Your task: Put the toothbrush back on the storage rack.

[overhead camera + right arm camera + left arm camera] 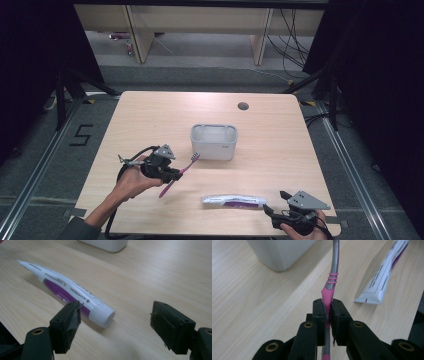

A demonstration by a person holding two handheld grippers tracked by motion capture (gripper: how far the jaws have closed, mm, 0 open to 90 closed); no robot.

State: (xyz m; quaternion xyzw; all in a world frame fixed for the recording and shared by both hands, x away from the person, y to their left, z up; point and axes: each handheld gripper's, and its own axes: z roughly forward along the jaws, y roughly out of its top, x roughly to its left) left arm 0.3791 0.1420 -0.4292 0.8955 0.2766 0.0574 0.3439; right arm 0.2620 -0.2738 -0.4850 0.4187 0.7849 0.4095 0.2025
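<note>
The wooden table [150, 115] is carrying a grey two-compartment holder [214, 141] near its middle. In front of that, towards the person, the toothpaste tube [234, 201] is lying flat, cap end pointing at the right gripper [115, 322], whose jaws are standing spread, just short of the cap. The tube looks light, soft and squashy, so I'd take it at the stiff shoulder beside the cap [105, 316]. The left gripper [329, 308] is pinching the pink-and-grey toothbrush [329, 290] tight on its handle, lifted off the table, bristles pointing at the holder. The brush looks light, stiff and rather slick; that mid-handle hold seems sound.
</note>
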